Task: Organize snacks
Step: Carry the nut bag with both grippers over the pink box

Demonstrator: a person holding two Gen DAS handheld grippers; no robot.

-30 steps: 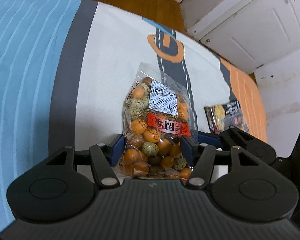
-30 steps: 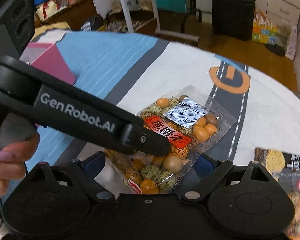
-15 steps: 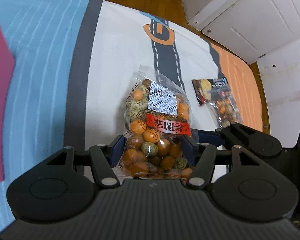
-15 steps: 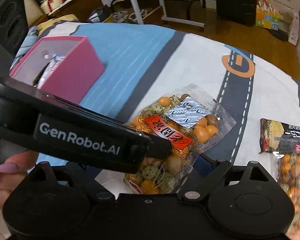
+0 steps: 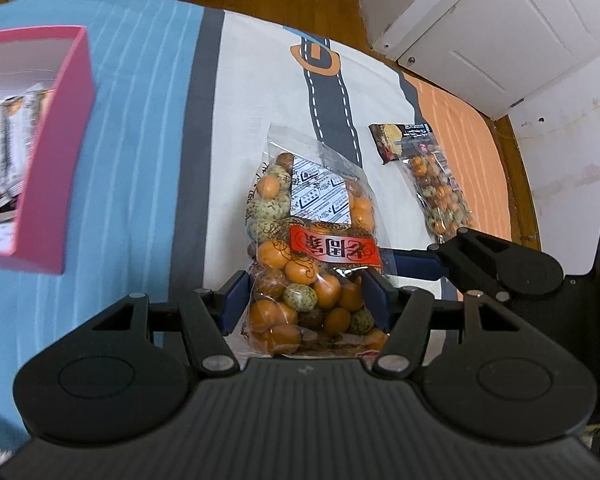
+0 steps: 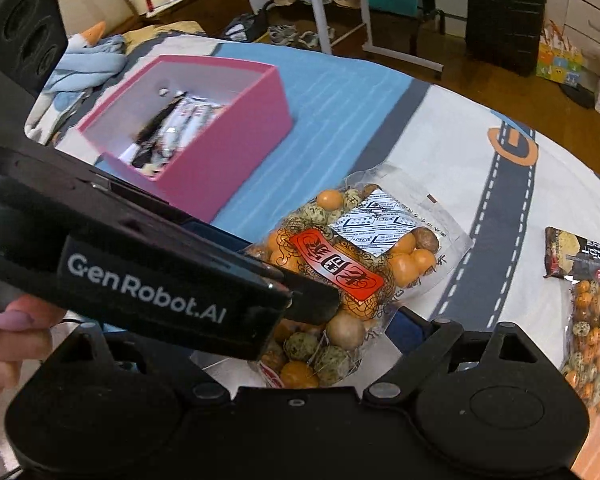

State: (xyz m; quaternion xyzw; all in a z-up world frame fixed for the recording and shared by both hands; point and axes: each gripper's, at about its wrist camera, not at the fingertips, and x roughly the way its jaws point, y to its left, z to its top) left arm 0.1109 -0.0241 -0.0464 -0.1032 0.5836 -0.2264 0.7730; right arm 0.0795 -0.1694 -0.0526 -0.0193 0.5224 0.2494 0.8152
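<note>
Spread across the scene is a blue, white and orange road-print bedcover (image 5: pixel 260 92), with a pink box (image 6: pixel 204 128) of packets at its far left. Both the left gripper (image 5: pixel 304 300) and right gripper (image 6: pixel 300 344) pinch one clear snack bag (image 5: pixel 312 248) of orange and speckled balls with a red label, held above the cover. A second, similar bag (image 5: pixel 432 184) lies right.

Black claw (image 5: pixel 306 304), blue pads (image 5: pixel 236 300)
</note>
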